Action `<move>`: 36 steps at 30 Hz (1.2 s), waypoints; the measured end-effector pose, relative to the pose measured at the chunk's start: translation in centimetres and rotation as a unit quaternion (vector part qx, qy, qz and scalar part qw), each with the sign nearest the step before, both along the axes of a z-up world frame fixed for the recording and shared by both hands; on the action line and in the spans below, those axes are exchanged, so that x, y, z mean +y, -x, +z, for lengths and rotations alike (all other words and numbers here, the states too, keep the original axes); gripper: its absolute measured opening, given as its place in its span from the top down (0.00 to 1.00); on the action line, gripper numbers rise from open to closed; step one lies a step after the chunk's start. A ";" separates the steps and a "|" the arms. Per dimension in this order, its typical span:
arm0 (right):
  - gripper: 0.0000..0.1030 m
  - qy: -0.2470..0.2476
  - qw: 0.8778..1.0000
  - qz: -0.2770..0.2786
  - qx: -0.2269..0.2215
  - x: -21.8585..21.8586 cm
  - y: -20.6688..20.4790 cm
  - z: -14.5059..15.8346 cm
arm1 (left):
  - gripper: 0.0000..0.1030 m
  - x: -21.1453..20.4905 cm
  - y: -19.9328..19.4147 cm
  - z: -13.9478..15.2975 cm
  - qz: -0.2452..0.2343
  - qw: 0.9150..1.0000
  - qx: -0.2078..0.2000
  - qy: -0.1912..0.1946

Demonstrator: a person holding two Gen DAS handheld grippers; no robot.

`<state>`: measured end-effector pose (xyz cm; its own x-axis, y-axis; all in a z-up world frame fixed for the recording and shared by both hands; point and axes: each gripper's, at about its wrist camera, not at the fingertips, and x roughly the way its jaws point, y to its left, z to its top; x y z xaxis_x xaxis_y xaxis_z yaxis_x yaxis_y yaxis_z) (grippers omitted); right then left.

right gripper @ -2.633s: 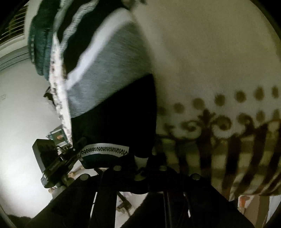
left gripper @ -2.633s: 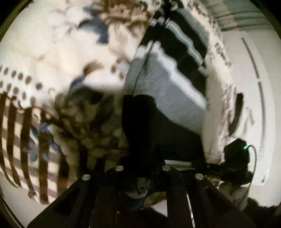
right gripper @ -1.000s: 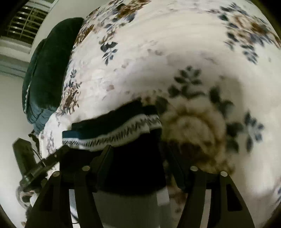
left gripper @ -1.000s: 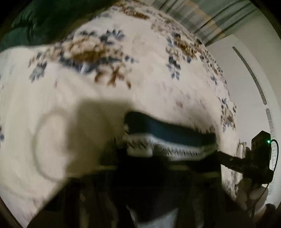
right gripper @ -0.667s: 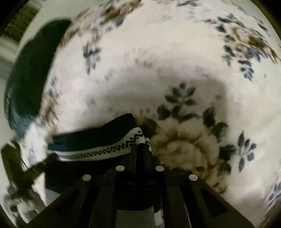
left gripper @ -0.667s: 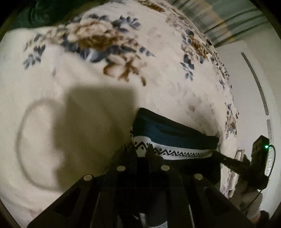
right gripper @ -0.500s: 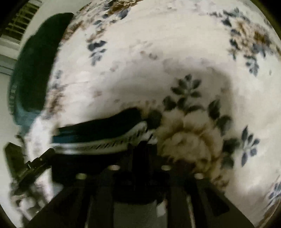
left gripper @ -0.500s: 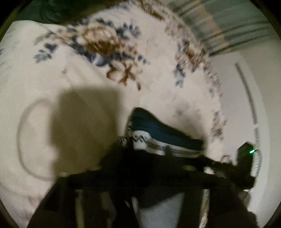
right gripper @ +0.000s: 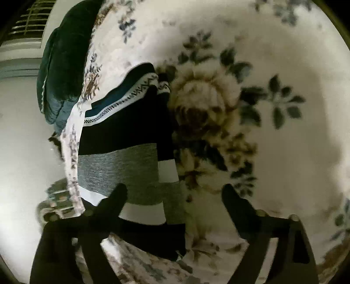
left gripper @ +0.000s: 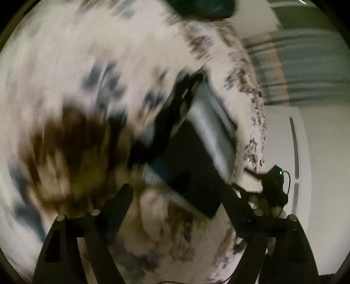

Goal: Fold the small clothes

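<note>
A small striped garment, black, grey and white with a teal band and a zigzag trim, lies flat on the floral blanket near its left edge. In the blurred left wrist view it lies ahead and to the right. My right gripper is open and empty, its left finger over the garment's near grey part. My left gripper is open and empty, just short of the garment's near corner. The other gripper's body shows at the right in the left wrist view.
A dark green cushion lies at the far end of the bed, also in the left wrist view. The blanket's edge drops to a pale floor at the left. A white wall and curtain stand beyond.
Both grippers were shut on the garment's trimmed edge and have let go and opened. The garment now lies flat on the blanket. Both grippers have pulled back; the left swings fast.
</note>
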<state>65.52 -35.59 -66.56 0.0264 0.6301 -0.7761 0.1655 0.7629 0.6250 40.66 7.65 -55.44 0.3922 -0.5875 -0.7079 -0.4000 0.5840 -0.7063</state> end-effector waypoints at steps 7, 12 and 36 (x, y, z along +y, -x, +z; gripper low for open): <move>0.02 -0.049 0.998 0.041 0.003 2.0 -5.2 -3.9 | 0.21 -4.8 -1.6 -6.5 0.054 0.996 0.008 0.064; 0.00 -0.105 0.993 0.055 0.001 4.5 -8.3 -5.4 | 0.21 -5.2 -4.7 -7.6 0.114 0.991 -0.016 0.072; 0.87 -0.054 0.993 -0.100 -0.018 7.2 18.7 2.5 | 0.45 2.4 -6.5 -3.9 -0.105 0.993 0.024 0.039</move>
<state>46.80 -28.35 -64.07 0.1862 0.6896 -0.6999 0.2835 0.6443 0.7103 47.16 10.04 -59.31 0.2216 -0.7063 -0.6723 -0.3091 0.6031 -0.7354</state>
